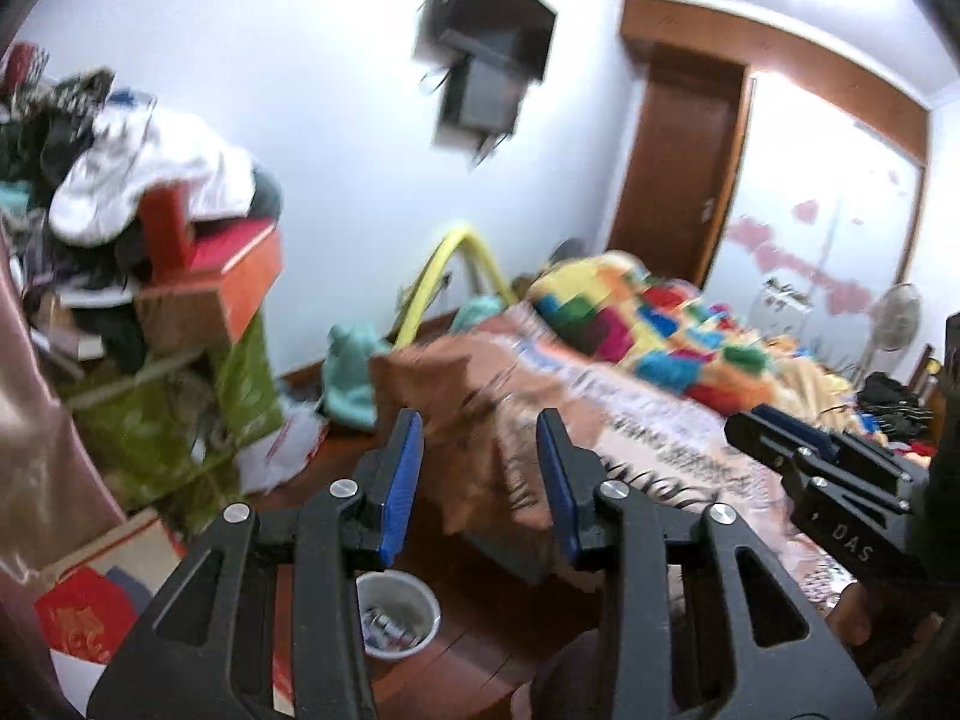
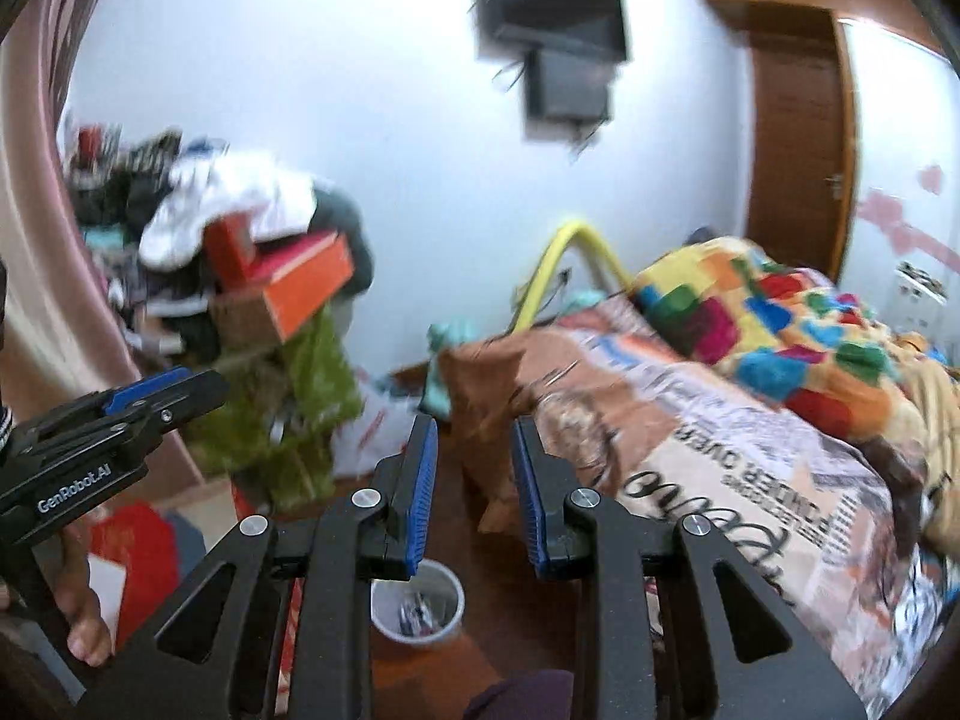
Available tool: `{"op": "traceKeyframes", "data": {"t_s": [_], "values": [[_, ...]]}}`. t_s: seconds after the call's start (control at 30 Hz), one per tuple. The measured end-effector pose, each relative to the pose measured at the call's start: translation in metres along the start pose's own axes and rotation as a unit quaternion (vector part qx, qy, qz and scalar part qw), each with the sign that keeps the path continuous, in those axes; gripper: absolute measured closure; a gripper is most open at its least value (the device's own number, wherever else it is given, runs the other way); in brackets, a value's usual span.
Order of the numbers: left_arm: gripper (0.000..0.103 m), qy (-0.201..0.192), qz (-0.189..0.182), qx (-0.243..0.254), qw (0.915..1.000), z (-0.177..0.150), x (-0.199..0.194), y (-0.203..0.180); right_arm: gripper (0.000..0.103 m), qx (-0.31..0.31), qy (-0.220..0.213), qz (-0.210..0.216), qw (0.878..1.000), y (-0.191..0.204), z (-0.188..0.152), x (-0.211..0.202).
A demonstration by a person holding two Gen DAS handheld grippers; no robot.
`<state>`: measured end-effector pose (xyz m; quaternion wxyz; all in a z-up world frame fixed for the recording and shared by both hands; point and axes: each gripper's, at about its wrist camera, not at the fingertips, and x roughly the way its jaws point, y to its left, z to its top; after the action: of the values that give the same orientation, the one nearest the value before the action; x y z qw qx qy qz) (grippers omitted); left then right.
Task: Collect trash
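A small white bin stands on the wooden floor below both grippers, with wrappers and other small trash inside. In the left wrist view my left gripper is open, its blue pads well apart with nothing between them, held high above the bin. My right gripper shows a narrower gap between its pads, also with nothing in it, and hangs above the same bin. Each gripper appears in the other's view: the right one at the right edge, the left one at the left edge.
A bed with a printed sheet and a colourful patchwork quilt fills the right. At the left stands a pile of clothes and orange boxes over a green bag. A white plastic bag lies on the floor.
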<state>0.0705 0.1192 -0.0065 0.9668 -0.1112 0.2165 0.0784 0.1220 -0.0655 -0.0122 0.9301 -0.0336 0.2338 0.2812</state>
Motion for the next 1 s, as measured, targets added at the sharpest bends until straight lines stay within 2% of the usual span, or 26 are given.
{"op": "traceKeyframes", "data": {"t_s": [0.1, 0.17, 0.27, 0.33, 0.37, 0.43, 0.47, 0.53, 0.63, 1.0], "values": [[0.051, -0.031, -0.024, 0.018, 0.9991, -0.002, -0.028, -0.020, 0.072, 0.018, -0.022, -0.028, 0.999, -0.006, -0.009, -0.022], [0.049, -0.049, -0.036, 0.033, 0.9976, -0.006, -0.046, -0.031, 0.063, 0.028, -0.032, -0.043, 0.998, -0.009, -0.015, -0.036], [0.042, -0.068, -0.046, 0.051, 0.9954, -0.015, -0.066, -0.044, 0.061, 0.042, -0.047, -0.069, 0.996, -0.011, -0.022, -0.056], [0.030, -0.076, -0.049, 0.059, 0.9942, -0.022, -0.076, -0.049, 0.058, 0.053, -0.058, -0.078, 0.994, -0.010, -0.025, -0.069], [0.027, -0.079, -0.047, 0.063, 0.9938, -0.025, -0.080, -0.051, 0.051, 0.056, -0.067, -0.085, 0.993, -0.009, -0.026, -0.076], [0.012, -0.082, -0.045, 0.071, 0.9930, -0.031, -0.087, -0.055, 0.035, 0.058, -0.087, -0.108, 0.989, -0.006, -0.027, -0.086], [0.011, -0.085, -0.044, 0.075, 0.9926, -0.035, -0.089, -0.056, 0.026, 0.057, -0.099, -0.118, 0.986, -0.003, -0.026, -0.090], [0.009, -0.090, -0.037, 0.084, 0.9916, -0.039, -0.095, -0.059, 0.019, 0.054, -0.117, -0.136, 0.982, 0.000, -0.028, -0.102], [0.007, -0.091, -0.031, 0.082, 0.9920, -0.043, -0.101, -0.057, 0.000, 0.064, -0.127, -0.157, 0.977, 0.000, -0.029, -0.110], [0.006, -0.095, -0.039, 0.067, 0.9925, -0.046, -0.107, -0.049, 0.000, 0.065, -0.120, -0.170, 0.976, 0.001, -0.041, -0.117]]}}
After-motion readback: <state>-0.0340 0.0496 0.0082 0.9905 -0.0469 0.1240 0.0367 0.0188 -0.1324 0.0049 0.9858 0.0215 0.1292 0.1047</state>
